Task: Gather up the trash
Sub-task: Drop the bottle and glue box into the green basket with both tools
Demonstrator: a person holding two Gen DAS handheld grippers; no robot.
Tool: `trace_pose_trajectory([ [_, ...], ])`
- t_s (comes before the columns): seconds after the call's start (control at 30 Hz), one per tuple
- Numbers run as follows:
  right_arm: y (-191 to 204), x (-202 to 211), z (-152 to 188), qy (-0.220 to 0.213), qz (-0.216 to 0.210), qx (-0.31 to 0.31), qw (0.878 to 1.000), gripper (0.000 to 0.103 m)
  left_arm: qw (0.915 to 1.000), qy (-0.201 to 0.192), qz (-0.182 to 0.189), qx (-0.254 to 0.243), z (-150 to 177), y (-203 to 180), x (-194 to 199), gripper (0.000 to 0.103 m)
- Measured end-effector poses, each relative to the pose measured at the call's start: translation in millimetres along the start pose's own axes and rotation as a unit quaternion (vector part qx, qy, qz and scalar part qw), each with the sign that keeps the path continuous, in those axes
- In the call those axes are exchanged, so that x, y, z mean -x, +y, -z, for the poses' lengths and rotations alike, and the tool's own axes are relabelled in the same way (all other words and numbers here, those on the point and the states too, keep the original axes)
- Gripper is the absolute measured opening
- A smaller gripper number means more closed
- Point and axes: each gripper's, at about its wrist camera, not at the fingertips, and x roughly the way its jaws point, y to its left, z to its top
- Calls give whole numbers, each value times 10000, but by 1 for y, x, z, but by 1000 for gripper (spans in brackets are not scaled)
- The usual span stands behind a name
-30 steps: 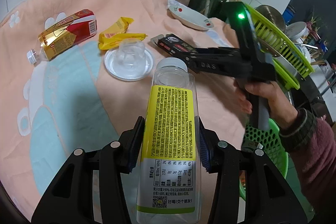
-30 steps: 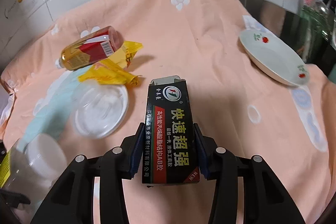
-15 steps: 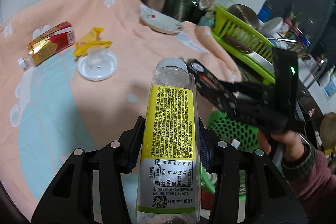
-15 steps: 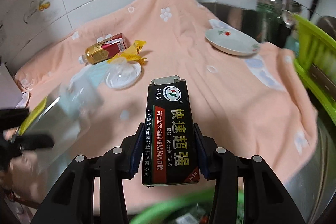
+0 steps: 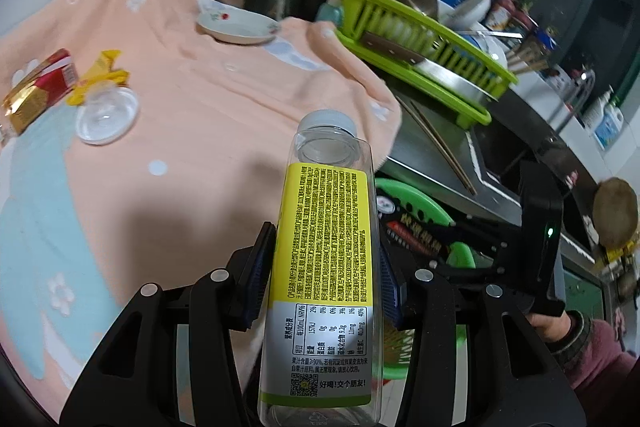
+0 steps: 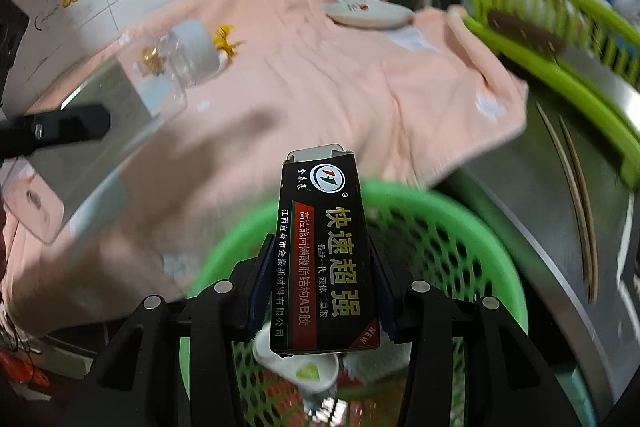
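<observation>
Right gripper (image 6: 322,291) clamps a black box (image 6: 324,259) over the green bin (image 6: 460,251), which already holds scraps. Left gripper (image 5: 324,267) grips an empty bottle (image 5: 326,267) beside the counter's front edge. Left on the towel (image 5: 192,75): carton (image 5: 38,89), yellow wrapper (image 5: 100,77), clear lid (image 5: 107,113). Box reads "快速超强", "NEW"; bottle label: "每100mL", "157kJ".

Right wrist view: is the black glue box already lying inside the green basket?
No, the black glue box is clamped in the right claw, held above the green basket.
</observation>
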Motion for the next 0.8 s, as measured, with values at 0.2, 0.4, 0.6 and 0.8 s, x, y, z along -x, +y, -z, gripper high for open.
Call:
trace_pose_trajectory([
  [0.2, -11, 1, 39, 290, 44, -178, 9994, 43, 9997, 161, 92, -131, 4, -22, -22, 46],
  [0.4, -19, 1, 60, 421, -9, -242, 9988, 43, 9989, 387, 180, -204, 9, -39, -47, 46],
  [0.6, -27, 9, 69, 381, 24, -346, 9987, 52, 9981, 529, 232, -206, 12, -49, -66, 46],
  [0.8, -41, 24, 69, 191, 73, -491, 9986, 63, 9970, 681, 294, -218, 14, -61, -87, 47],
])
